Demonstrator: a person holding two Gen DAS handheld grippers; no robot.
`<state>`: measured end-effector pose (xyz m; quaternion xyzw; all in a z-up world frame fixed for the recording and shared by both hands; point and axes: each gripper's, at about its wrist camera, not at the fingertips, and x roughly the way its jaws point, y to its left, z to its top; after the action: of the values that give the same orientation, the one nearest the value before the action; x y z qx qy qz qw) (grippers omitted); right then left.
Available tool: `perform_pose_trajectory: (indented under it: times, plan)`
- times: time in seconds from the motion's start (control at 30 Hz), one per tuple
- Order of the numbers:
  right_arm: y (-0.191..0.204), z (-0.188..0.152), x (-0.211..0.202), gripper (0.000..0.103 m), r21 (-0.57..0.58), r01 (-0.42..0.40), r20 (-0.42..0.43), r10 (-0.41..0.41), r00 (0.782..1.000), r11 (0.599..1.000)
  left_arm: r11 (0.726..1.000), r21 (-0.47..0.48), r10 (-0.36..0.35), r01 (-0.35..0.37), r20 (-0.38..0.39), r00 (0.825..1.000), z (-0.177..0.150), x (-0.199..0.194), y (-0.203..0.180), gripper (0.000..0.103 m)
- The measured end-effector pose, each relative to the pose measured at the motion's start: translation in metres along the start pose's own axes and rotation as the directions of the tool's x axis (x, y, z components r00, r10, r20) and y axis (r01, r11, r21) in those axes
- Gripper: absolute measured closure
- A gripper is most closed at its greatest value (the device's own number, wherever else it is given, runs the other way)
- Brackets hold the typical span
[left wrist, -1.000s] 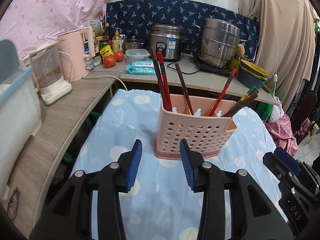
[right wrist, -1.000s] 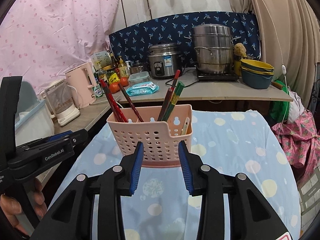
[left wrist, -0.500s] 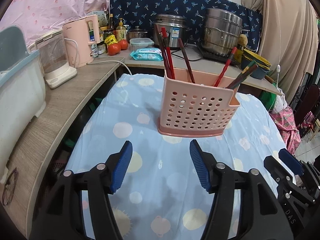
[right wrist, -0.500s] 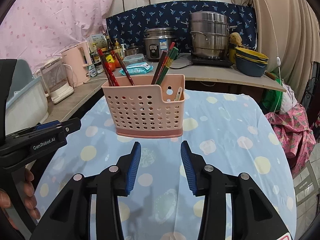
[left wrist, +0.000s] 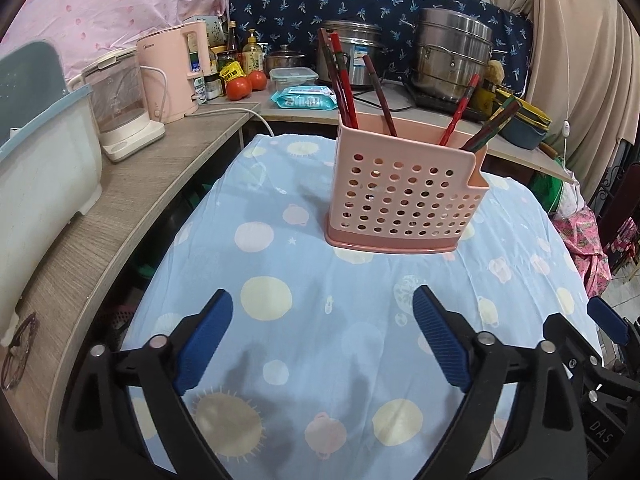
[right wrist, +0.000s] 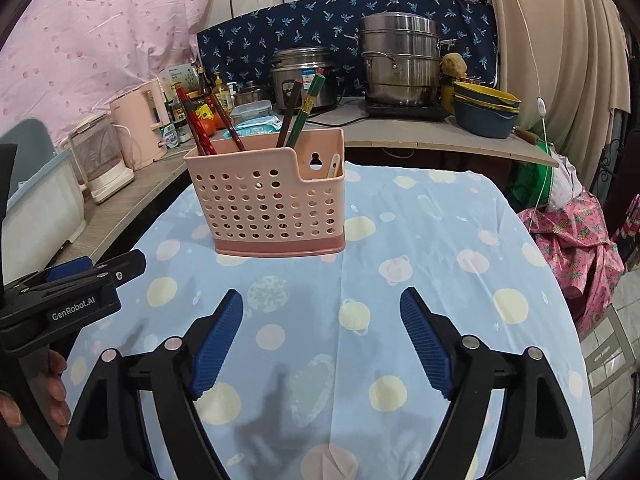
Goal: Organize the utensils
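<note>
While the left wrist view looks down the table (left wrist: 224, 264), item one: left gripper (left wrist: 322, 300), jaws spread wide after just opening, nothing between them, over the blue spotted cloth (left wrist: 360, 304). Item two: pink perforated holder (left wrist: 404, 196), upright on the cloth beyond the fingertips, well apart from them; chopsticks (left wrist: 344, 80) lean inside. Right gripper (left wrist: 600, 316) shows at the lower right edge.

Right wrist view: right gripper (right wrist: 322, 304), jaws likewise just opened and spread, empty. Holder (right wrist: 272, 200) stands ahead, chopsticks (right wrist: 304, 112) in the tall section, a pale utensil (right wrist: 333, 166) in the low side pocket. Left gripper (right wrist: 96, 268) at left, a hand (right wrist: 56, 384) below it.
</note>
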<state>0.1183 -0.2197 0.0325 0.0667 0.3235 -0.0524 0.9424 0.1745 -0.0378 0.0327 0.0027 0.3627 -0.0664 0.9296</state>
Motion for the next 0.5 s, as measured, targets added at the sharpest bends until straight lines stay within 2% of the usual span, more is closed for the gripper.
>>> perform_pose_trajectory:
  times: [0.17, 0.5]
  plan:
    - [-0.008, -0.005, 0.001, 0.019, 0.018, 0.024, -0.002, -0.024, 1.000, 1.000, 1.000, 0.003, 0.019, -0.019, 0.004, 1.000, -0.004, 0.001, 0.000, 0.008]
    - [-0.012, -0.009, 0.001, 0.016, 0.015, 0.064, 0.014, -0.064, 0.998, 0.998, 0.999, 0.002, 0.041, -0.041, -0.008, 0.999, -0.010, 0.006, 0.000, 0.007]
